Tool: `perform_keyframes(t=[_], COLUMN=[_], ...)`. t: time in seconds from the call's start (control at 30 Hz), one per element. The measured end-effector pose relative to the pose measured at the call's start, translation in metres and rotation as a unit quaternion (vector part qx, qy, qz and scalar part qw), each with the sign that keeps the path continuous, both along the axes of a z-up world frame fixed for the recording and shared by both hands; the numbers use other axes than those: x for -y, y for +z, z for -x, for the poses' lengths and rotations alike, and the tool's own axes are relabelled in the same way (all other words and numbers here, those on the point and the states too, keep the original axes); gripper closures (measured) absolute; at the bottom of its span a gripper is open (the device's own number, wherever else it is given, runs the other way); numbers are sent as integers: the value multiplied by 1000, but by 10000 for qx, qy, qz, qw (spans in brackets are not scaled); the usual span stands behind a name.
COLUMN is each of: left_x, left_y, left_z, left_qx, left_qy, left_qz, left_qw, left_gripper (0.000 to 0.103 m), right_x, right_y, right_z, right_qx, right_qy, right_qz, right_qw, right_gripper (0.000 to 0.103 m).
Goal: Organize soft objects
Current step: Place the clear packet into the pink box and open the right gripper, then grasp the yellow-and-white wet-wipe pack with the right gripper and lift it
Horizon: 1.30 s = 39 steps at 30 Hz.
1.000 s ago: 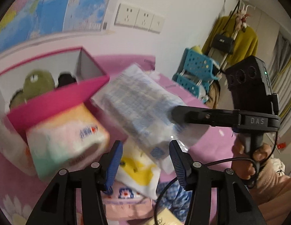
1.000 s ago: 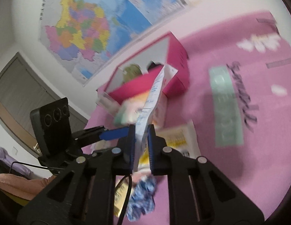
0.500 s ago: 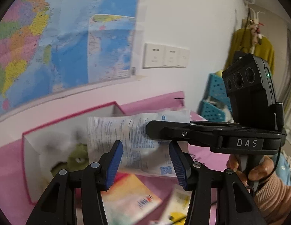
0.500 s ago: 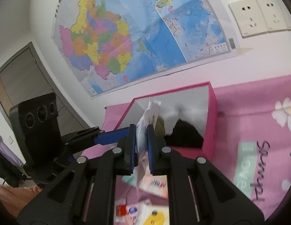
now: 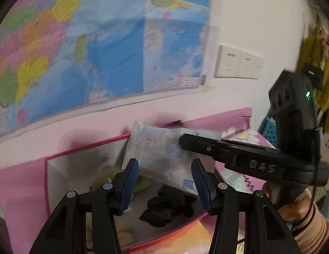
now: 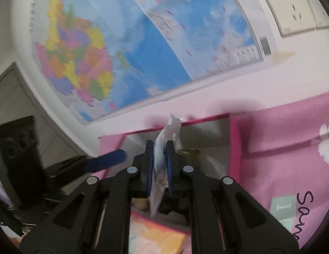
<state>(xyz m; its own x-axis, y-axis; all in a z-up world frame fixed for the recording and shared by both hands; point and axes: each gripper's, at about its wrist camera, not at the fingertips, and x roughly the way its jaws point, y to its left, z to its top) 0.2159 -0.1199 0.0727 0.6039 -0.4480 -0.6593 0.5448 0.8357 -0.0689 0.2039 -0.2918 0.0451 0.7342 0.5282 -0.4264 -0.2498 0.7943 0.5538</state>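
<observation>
- Left gripper [image 5: 165,183]: fingers spread wide, nothing btwn them; it hovers at the near edge of the pink box [image 5: 24,190], looking in.
- Right gripper [image 6: 160,166]: fingers pinched tight on the white printed pack [image 6: 162,148], a flat soft plastic pouch w/ blue text. In the left view the pack [image 5: 158,156] hangs over the box opening, gripped at its right end, the rest sticking out free to the left.
- Below the pack, inside the box: black cloth item [image 5: 166,207] on the floor of the box, green plush [image 5: 113,182] further back-left. Just outside the near rim sits an orange/yellow packet [image 6: 154,236], prob. still to be sorted.
- Step in hand, as I read it: lower the pack into the box & let go. About mid-task, since some soft things are in and at least one is out.
- To do it well: drop the pack low before opening the fingers, so it lands flat on the box floor, not propped on the rim. Aim for the bare patch to the right of the plush; the black cloth lies right under it, so some overlap looks likely.
- Risk: pouch is floppy & slick, it could catch the back wall or slide out over the edge if released high. Keep the left gripper clear of the drop path.
- Far: wall map [image 5: 90,48], sockets [image 5: 238,65], pink bedsheet [image 6: 281,158].
</observation>
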Motion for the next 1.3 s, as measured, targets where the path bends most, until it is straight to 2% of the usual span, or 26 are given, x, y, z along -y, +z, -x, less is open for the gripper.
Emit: perform_keyframes(t=[0.07, 0.1, 0.17, 0.23, 0.27, 0.4, 0.53, 0.7, 0.83, 0.97, 1.1, 1.3], left_x=[-6, -8, -13, -16, -19, -28, -36, -57, -69, -73, -69, -51], left_y=[-2, -1, -1, -1, -1, 0, 4, 9, 6, -5, -22, -57], left_z=[0, 1, 7, 10, 13, 24, 41, 75, 108, 135, 158, 181], left_qx=[11, 31, 92, 132, 141, 284, 415, 602, 695, 637, 375, -56], left_qy=[125, 142, 199, 260, 274, 321, 289, 110, -26, -133, -408, -751], left_qz=[-36, -26, -52, -56, -23, 20, 108, 307, 359, 350, 445, 342], left_qw=[9999, 9999, 9997, 9996, 9995, 9991, 9987, 9977, 9969, 9973, 9975, 9966], left_gripper=[50, 49, 47, 47, 47, 46, 43, 40, 39, 39, 39, 39], right_x=[0, 2, 4, 4, 5, 4, -4, -7, -5, -2, 5, 19], right_y=[-9, -14, -18, -18, -17, -8, -2, 3, 8, 10, 5, -35], right_z=[-9, -12, -11, -7, -3, 15, 31, 62, 98, 131, 166, 191], right_qx=[-179, -317, -357, -380, -413, -181, -30, -5, 27, -29, -119, -678], right_qy=[-163, -266, -348, -516, -658, -734, -576, -122, 291, 641, 813, 418], right_qz=[122, 177, 229, 485, 657, 967, 1226, 1108, 846, 503, 228, 560], right_qw=[9996, 9990, 9985, 9968, 9948, 9924, 9908, 9938, 9960, 9967, 9964, 9952], right_gripper=[84, 75, 67, 49, 47, 47, 47, 47, 40, 40, 40, 40])
